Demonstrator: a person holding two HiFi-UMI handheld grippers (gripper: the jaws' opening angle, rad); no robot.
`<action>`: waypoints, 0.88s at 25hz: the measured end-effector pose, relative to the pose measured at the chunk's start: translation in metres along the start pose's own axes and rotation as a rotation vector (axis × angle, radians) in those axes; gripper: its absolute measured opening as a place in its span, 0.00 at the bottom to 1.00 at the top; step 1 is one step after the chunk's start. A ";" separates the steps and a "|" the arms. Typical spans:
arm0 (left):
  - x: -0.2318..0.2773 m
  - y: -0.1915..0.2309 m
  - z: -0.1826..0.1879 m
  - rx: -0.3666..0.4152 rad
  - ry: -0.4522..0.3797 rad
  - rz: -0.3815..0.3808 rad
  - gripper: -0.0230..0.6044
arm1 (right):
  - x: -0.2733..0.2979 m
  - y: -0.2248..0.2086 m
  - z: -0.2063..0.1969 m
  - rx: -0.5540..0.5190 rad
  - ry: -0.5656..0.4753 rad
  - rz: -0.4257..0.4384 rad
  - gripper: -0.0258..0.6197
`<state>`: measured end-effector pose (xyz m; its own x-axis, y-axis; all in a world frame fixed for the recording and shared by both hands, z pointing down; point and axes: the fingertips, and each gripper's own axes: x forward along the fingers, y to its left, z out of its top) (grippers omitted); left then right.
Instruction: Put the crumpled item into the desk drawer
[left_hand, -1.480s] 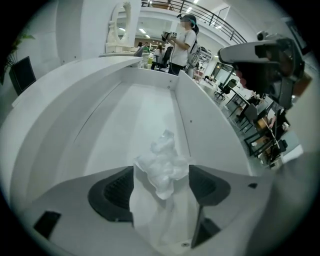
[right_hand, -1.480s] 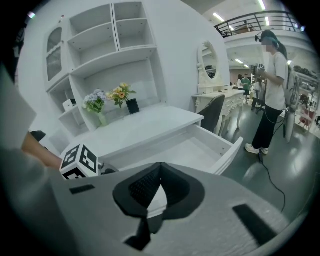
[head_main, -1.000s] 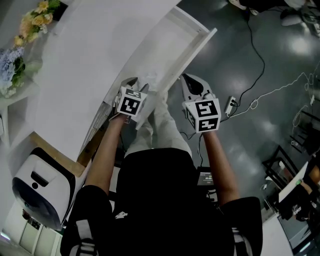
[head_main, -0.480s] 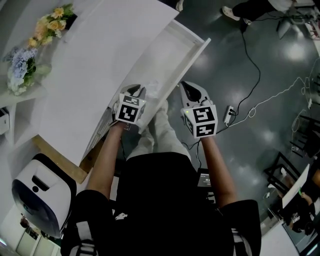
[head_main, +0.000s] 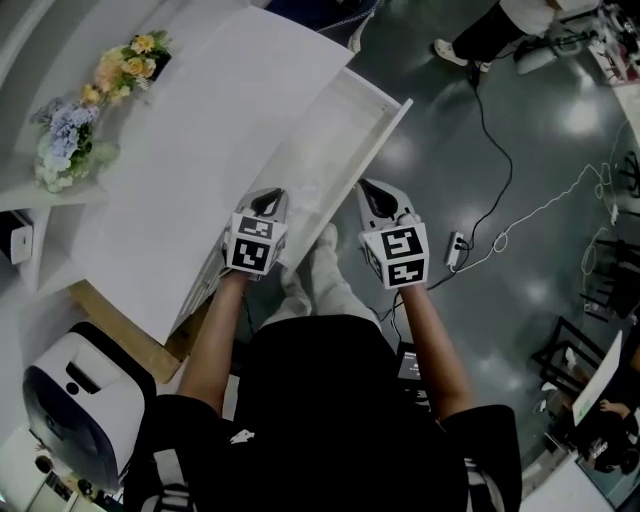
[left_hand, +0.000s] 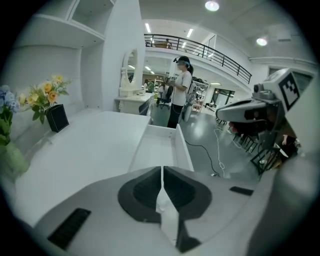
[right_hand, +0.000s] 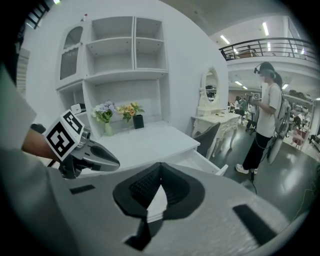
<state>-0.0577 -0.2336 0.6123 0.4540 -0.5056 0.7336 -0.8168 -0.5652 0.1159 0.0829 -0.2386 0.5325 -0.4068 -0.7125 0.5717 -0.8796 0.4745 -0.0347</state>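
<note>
Your left tool (head_main: 268, 203) and right tool (head_main: 372, 193) are both pressed together with nothing pinched, and they hover at the near end of the open drawer (head_main: 385, 125). I can't pick out the crumpled item. It is probably inside the drawer, hidden under the left tool. Check that it sits below the rim, then push the drawer front squarely into the desk (head_main: 200, 130).

No legible text, brand, label, number or sign on anything in view
</note>
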 end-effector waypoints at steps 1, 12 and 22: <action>-0.005 0.000 0.004 0.008 -0.014 0.001 0.06 | -0.002 0.002 0.003 -0.004 -0.007 -0.002 0.03; -0.059 -0.015 0.050 0.042 -0.153 -0.033 0.05 | -0.028 0.026 0.036 -0.031 -0.084 -0.017 0.03; -0.119 -0.018 0.072 0.052 -0.282 -0.021 0.05 | -0.050 0.060 0.056 -0.059 -0.138 -0.006 0.03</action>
<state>-0.0714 -0.2101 0.4746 0.5574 -0.6509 0.5154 -0.7904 -0.6061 0.0893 0.0368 -0.2033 0.4557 -0.4350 -0.7777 0.4538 -0.8678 0.4965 0.0191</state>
